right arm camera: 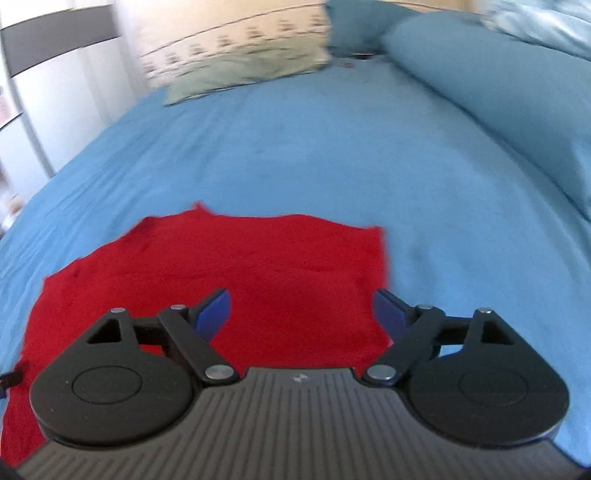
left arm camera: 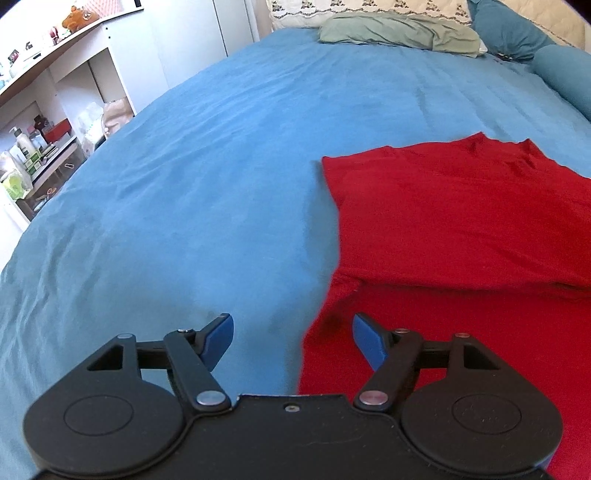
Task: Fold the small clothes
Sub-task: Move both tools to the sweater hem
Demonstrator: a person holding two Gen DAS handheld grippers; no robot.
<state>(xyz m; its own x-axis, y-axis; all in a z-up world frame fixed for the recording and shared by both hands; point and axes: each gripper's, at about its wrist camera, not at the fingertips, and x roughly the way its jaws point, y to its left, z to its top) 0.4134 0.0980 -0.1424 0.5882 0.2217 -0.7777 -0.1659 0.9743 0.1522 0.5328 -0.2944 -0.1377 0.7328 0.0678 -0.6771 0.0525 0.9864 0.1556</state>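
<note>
A bed (left arm camera: 207, 155) covered by a blue sheet fills most of both views. In the left wrist view a white shelf unit (left arm camera: 55, 110) stands off its edge at about 10 o'clock, crowded with bottles and small items too small to name. At 12 o'clock a patterned cream pillow (left arm camera: 369, 9) lies at the head of the bed, with a sage-green pillow (left arm camera: 399, 33) resting in front of it and blue pillows (left arm camera: 517, 33) at about 1 o'clock; the right wrist view shows a long blue bolster (right arm camera: 498, 96) along the 2 o'clock side, blurred.

The red garment (left arm camera: 461, 221) lies flat on the sheet, spreading from the centre toward 3 and 5 o'clock in the left wrist view, where a folded layer rests on top of the lower part with its edge running across at about 4 o'clock. In the right wrist view the red garment (right arm camera: 229, 269) sits from the centre down to 8 o'clock, its far edge uneven.

The left gripper (left arm camera: 291, 339) hovers over the garment's left border, jaws spread wide and holding nothing, one blue pad over the sheet and the other over red cloth. The right gripper (right arm camera: 301, 314) hangs above the garment's right edge, jaws likewise released and empty
</note>
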